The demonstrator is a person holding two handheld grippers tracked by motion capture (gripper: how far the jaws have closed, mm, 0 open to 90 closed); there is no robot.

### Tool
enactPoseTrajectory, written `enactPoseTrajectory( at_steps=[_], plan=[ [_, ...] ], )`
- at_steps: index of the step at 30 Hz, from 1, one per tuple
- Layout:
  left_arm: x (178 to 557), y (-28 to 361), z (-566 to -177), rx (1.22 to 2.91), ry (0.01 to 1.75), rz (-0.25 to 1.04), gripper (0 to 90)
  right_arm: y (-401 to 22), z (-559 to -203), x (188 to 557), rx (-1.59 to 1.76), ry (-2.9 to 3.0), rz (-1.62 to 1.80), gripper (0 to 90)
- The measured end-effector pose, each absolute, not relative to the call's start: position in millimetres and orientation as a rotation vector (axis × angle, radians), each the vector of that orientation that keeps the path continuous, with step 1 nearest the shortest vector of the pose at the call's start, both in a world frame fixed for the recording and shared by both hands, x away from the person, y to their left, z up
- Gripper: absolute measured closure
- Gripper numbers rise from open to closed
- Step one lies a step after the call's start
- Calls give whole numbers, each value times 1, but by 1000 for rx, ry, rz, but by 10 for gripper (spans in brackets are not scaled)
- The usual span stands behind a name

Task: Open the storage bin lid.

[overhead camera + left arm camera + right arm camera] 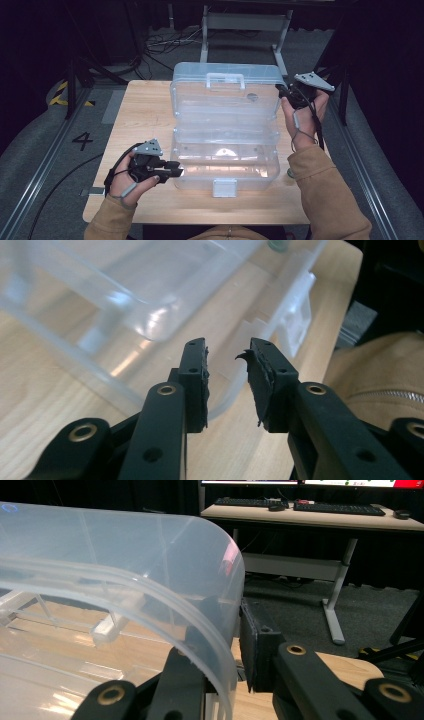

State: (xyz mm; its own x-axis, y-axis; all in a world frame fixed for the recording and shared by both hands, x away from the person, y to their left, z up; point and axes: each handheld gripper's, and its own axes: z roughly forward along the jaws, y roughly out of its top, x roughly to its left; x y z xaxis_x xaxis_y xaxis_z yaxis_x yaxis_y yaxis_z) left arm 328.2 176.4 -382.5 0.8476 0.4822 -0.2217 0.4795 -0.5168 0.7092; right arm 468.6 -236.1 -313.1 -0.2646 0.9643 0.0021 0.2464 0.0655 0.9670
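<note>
- High view: a clear plastic box [225,160] sits open on the bench [145,115], its lid [225,95] upright.
- Left gripper view: left gripper [227,372] released beside the box's front corner.
- Right gripper view: right gripper [222,645] grasping the lid's edge, probably mid-swing; next, guide it steadily.

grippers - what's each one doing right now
Left hand-held gripper: open, holding nothing, at the box front corner.
Right hand-held gripper: shut on the lid edge.
</note>
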Motion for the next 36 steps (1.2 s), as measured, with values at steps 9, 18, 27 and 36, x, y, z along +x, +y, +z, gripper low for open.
enactPoseTrajectory(
  at_steps=[9,18,27,36],
  plan=[
    [329,168,-399,2201,617,-52,653,-236,-314,475,1244,1615,1249,804],
    [333,168,-405,2193,601,-45,702,-236,-314,482,1259,1619,1244,805],
    [335,164,-409,2205,591,-43,691,-237,-313,489,1280,1636,1249,802],
    [337,159,-416,2221,560,-51,677,-238,-316,498,1265,1642,1256,799]
  ],
)
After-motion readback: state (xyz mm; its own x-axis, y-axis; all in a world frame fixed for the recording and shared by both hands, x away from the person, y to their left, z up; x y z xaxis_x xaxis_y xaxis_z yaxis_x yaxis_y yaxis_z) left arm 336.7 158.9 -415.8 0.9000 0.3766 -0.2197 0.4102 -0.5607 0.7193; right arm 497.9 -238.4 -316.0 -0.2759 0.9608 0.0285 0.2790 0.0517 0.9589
